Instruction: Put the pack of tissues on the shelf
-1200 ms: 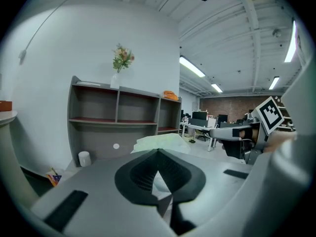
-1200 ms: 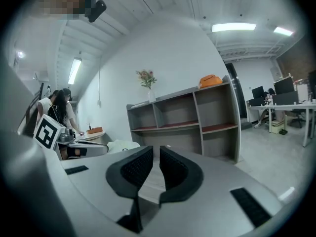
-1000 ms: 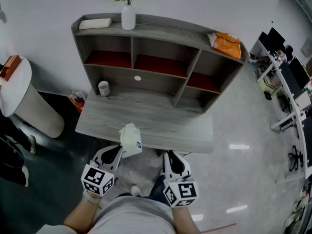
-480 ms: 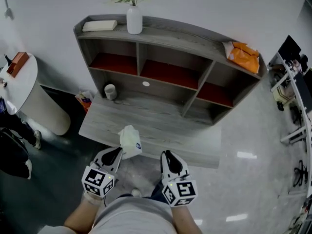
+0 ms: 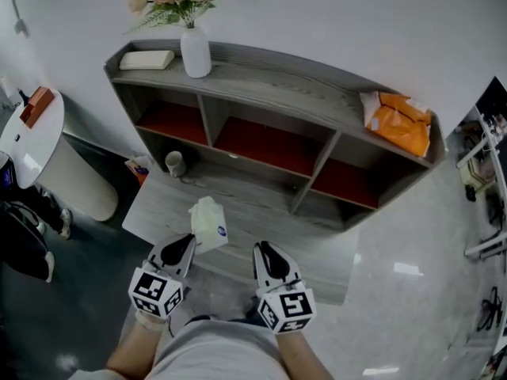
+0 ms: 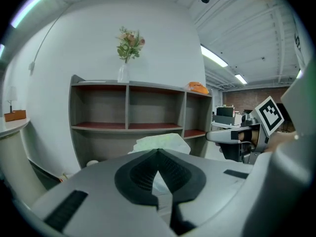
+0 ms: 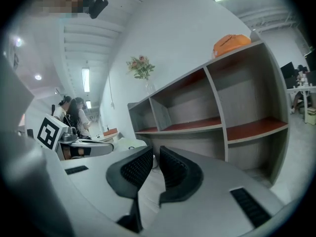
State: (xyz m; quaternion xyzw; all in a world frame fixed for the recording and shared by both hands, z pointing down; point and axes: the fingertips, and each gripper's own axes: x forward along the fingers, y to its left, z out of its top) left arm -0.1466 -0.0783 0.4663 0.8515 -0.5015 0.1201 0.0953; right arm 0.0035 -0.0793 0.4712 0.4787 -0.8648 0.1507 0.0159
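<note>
Item count: one soft, pale green and white plastic pack of tissues [image 5: 207,224], two grey grippers, one grey wood-grain shelf unit [image 5: 301,77] with three red-floored compartments in a row, and one matching grey worktop [image 5: 253,200] below it. The left gripper [image 5: 187,242] has its ribbed black pads clamped on the pack's near end. The pack is crumpled and stands up from the jaws above the worktop's front edge, left of its middle. The right gripper [image 5: 262,249] is beside it, jaws only a narrow gap apart and nothing between them. On the shelf unit's top board there is one white bottle-shaped vase of pink flowers [image 5: 195,51] near the left end, one flat white box [image 5: 146,59] at the left corner, and one orange plastic bag [image 5: 400,123] at the right end. One small white cup [image 5: 174,162] is at the worktop's back left corner. One round white table [image 5: 20,145] is left of the unit and carries one brown box [image 5: 36,105]. The three compartments hold nothing.
</note>
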